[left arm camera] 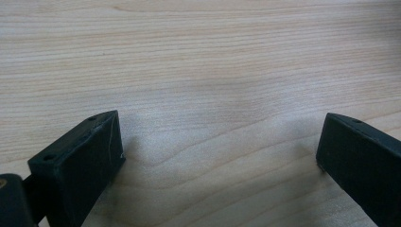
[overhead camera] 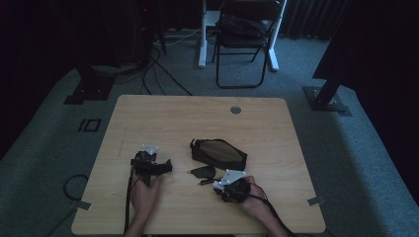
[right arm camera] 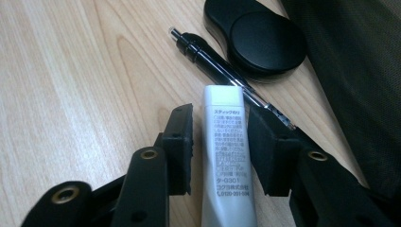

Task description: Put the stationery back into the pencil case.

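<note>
White stick (right arm camera: 228,161), between right tongs (right arm camera: 221,142), perhaps reads "0120-201-594".

The room was dim, and its far side lay almost in darkness. A light wooden table (overhead camera: 148,111) with rounded corners stood on grey-green carpet (overhead camera: 346,148); a round grommet (overhead camera: 235,109) sat near its far edge. Beyond the table a black folding chair (overhead camera: 244,34) stood between white legs (overhead camera: 202,34) of another desk. Dark curtains (overhead camera: 309,17) hung at the far right. Black stand bases (overhead camera: 326,96) rested on the carpet at far left and far right, and cables (overhead camera: 158,69) trailed across the floor at far left.
</note>
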